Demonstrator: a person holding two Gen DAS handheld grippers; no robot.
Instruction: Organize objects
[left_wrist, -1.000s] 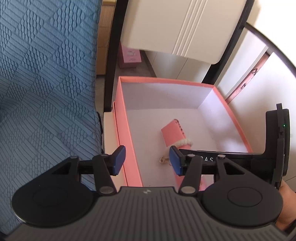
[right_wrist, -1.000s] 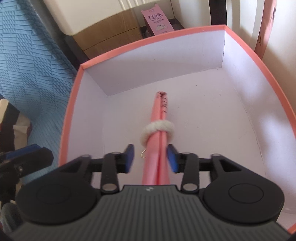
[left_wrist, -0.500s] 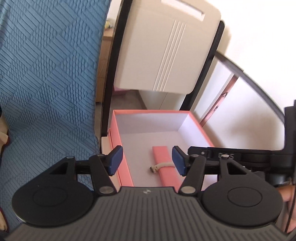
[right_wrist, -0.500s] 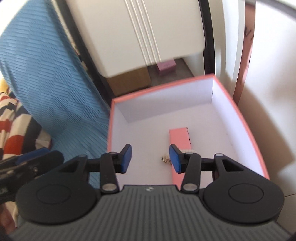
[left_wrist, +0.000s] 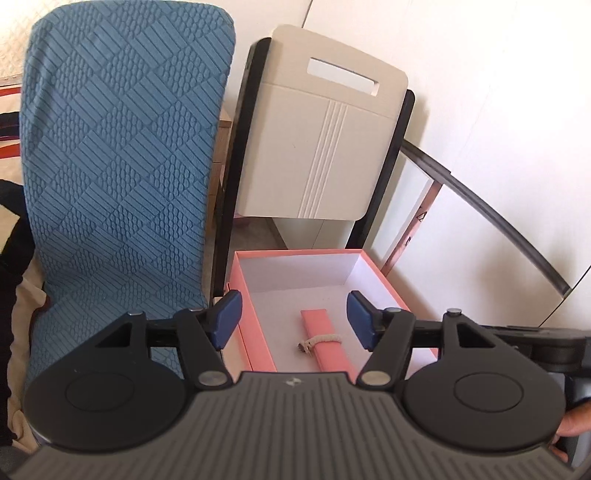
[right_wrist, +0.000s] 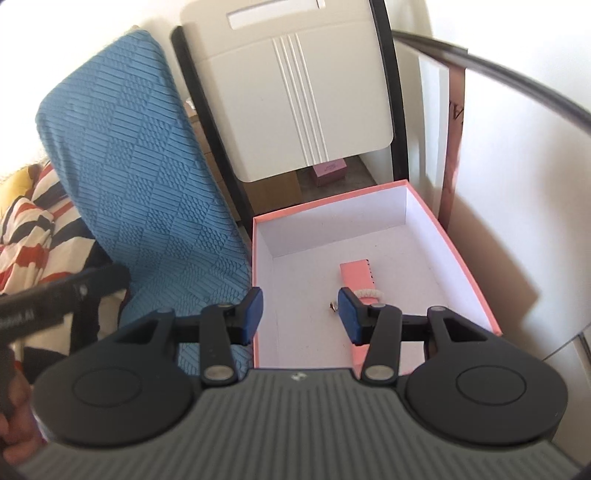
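While you look down left view: left tongs empty, jaws opening, wide gap. Pink pouch lies flat on floor of pink box, below and ahead of your tips, well apart. Long axis runs away from you, cord band across middle.

Right view: right tongs part open, empty. Pouch below, just right of centre, partly behind right pad. Neither hand clearly nearer; judge either could drop straight in.

A lived-in home; a chair in a blue quilted cover beside a cream folding chair; striped bedding; a pink cardboard box; white walls.
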